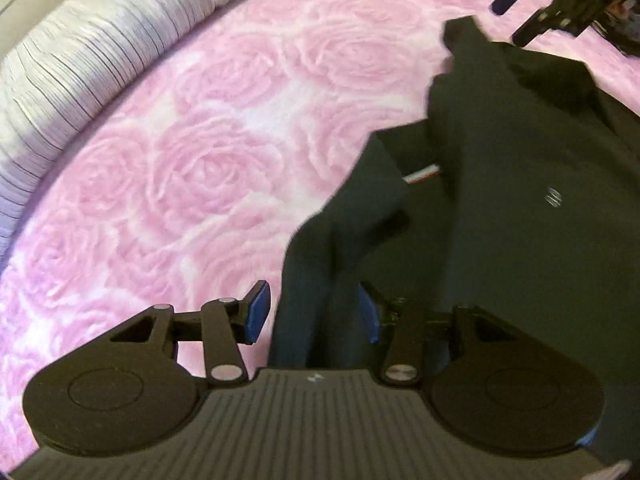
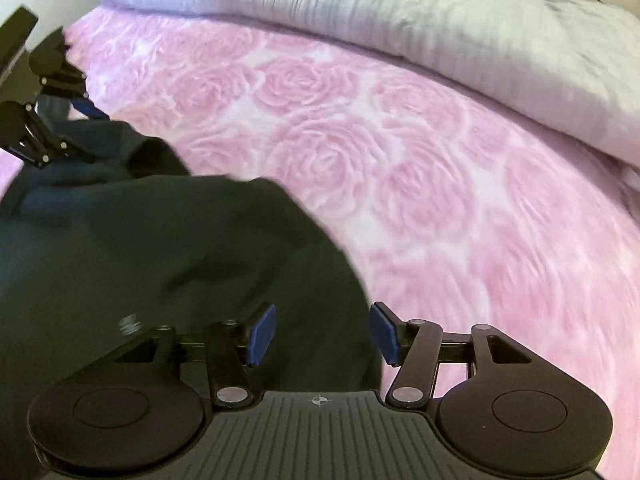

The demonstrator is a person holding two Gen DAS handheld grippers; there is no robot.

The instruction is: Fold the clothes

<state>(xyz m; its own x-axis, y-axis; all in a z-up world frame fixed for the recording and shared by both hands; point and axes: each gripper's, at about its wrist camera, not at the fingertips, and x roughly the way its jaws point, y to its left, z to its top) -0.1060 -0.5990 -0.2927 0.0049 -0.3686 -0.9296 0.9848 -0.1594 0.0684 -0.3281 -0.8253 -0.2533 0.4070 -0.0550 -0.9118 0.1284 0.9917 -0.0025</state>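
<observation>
On the pink rose bedspread (image 1: 180,168) lies the dark garment (image 1: 500,220). Only the left wrist view shows a red-and-white tag (image 1: 422,173) in its folds. Both the left gripper (image 1: 314,312) and right gripper (image 2: 322,334) hover low with jaws wide, fabric between them.

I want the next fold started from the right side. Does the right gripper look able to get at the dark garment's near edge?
Probably yes. The right gripper is open, and the dark garment already has its edge lying between its fingers on the pink rose blanket, with nothing in the way.
</observation>
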